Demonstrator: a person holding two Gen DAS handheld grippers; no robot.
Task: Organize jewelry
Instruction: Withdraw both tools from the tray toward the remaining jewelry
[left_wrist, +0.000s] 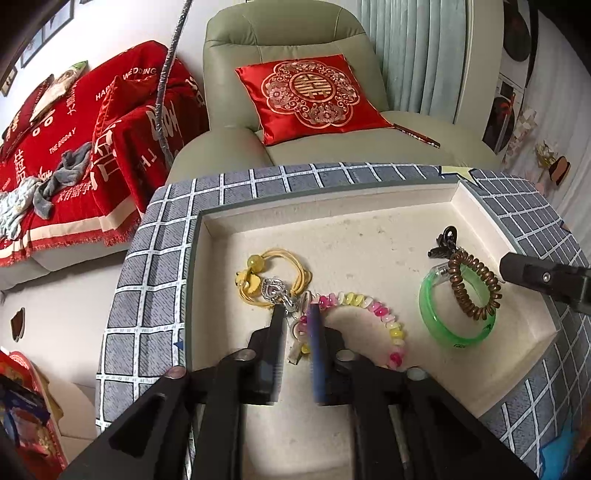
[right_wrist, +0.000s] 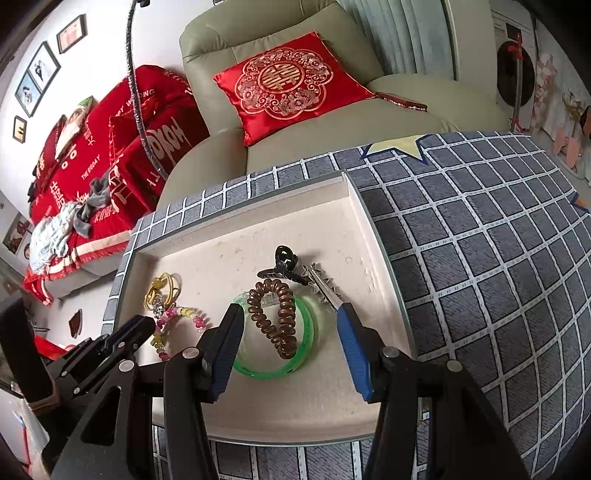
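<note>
A shallow white tray (left_wrist: 332, 229) holds the jewelry. My left gripper (left_wrist: 297, 312) is nearly closed around the near-left part of a pink, white and yellow bead bracelet (left_wrist: 384, 317), beside a yellow cord hair tie (left_wrist: 284, 258) with a silver charm (left_wrist: 275, 290). My right gripper (right_wrist: 288, 314) is open, its fingers on either side of a green bangle (right_wrist: 306, 347) with a brown spiral hair tie (right_wrist: 275, 314) lying on it. A black claw clip (right_wrist: 282, 264) and a silver star hairpin (right_wrist: 321, 282) lie just beyond.
The tray (right_wrist: 380, 258) sits on a grey checked cloth (right_wrist: 480, 258). A green armchair (left_wrist: 314, 147) with a red cushion (left_wrist: 310, 96) stands behind, and a red-covered sofa (left_wrist: 74, 147) is at the left. The right gripper's finger (left_wrist: 546, 275) shows at the tray's right edge.
</note>
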